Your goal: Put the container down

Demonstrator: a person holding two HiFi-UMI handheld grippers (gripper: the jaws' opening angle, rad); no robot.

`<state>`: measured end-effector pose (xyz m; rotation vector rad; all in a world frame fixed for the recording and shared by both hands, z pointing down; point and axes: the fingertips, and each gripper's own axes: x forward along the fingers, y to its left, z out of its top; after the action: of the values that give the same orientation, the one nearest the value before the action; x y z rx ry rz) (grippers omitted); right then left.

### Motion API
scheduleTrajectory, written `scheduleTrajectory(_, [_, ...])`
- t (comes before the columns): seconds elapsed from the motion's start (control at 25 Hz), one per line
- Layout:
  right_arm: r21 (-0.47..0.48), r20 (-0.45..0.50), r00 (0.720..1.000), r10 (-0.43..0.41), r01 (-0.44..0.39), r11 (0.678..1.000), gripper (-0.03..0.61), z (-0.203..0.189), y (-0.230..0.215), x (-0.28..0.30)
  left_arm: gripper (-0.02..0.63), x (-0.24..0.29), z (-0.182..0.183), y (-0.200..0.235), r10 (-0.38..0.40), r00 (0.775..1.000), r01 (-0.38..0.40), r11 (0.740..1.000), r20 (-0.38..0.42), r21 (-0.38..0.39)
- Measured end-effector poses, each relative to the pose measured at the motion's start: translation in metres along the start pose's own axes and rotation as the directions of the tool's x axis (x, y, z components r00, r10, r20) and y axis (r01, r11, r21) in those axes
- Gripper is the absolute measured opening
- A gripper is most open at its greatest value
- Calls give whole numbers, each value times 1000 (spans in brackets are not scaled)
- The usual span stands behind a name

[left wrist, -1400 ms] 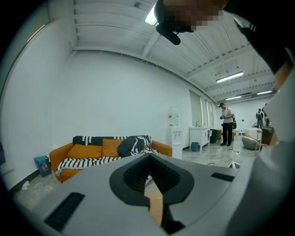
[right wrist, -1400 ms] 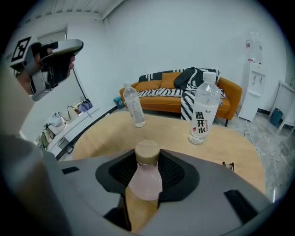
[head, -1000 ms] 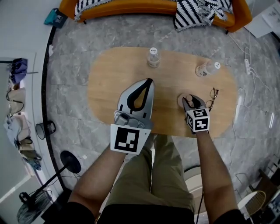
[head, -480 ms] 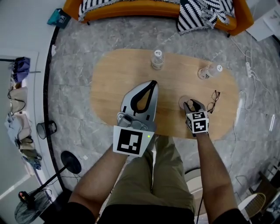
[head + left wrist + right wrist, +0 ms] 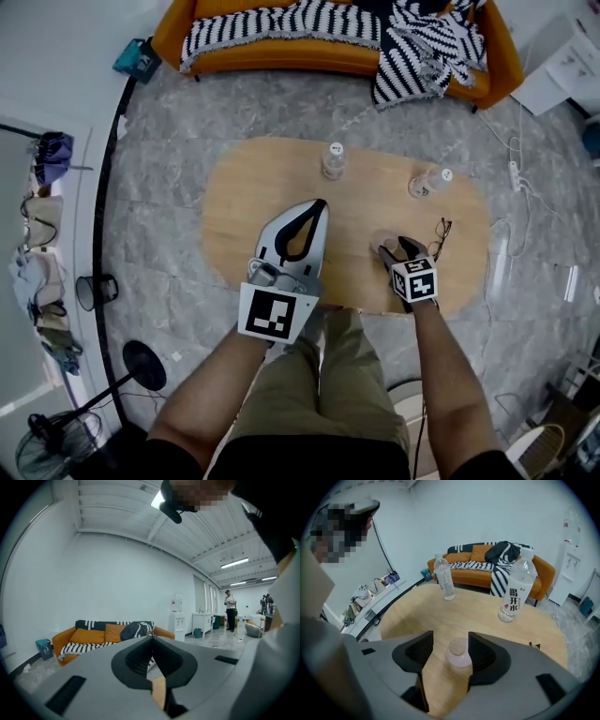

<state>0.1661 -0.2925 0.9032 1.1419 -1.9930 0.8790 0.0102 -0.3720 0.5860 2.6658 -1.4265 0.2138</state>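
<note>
A small clear pinkish container [image 5: 458,653] with a round lid stands upright on the oval wooden table [image 5: 244,202], also seen as the container [image 5: 383,246] from above. My right gripper [image 5: 450,640] hangs over it, tilted down. Its jaws have just been opening and now stand wide, with the container between them and nearer the right jaw, not pressed. In the head view the right gripper [image 5: 399,249] is at the table's near right. My left gripper [image 5: 317,204] is held level above the table's middle, its tips meeting and nothing in them. From its own camera the left gripper [image 5: 152,640] points at the sofa.
Two clear water bottles [image 5: 333,161] [image 5: 427,182] stand on the far half of the table, and a pair of glasses [image 5: 441,234] lies just right of the container. An orange sofa [image 5: 281,52] with striped throws stands beyond the table. People stand far off in the room.
The right jaws have spread apart and let go of the container, which stays on the table. Both grippers have risen slightly, and the head view has shifted.
</note>
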Motion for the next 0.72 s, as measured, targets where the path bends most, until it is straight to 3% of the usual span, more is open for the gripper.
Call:
scheduleTrajectory(0.24, [-1,111,994,-9,9,1000,201,32,27,-62,14,-20,45,1,-19,1000,20,1000,18,-23])
scheduleTrajectory(0.4, [-20,202,978,-53,58,998,30,56,40,-105,14,-40,69,0,-19,999,19,1000,38,-1])
scheduleTrajectory(0.44, [-19,226,972,-57,63,998,15,62,43,-116,14,-46,76,-1,-19,999,19,1000,48,0])
scheduleTrajectory(0.72, [-28,364,930,-61,77,997,14,109,78,-187,14,-79,101,2,-2,999,2,1000,47,19])
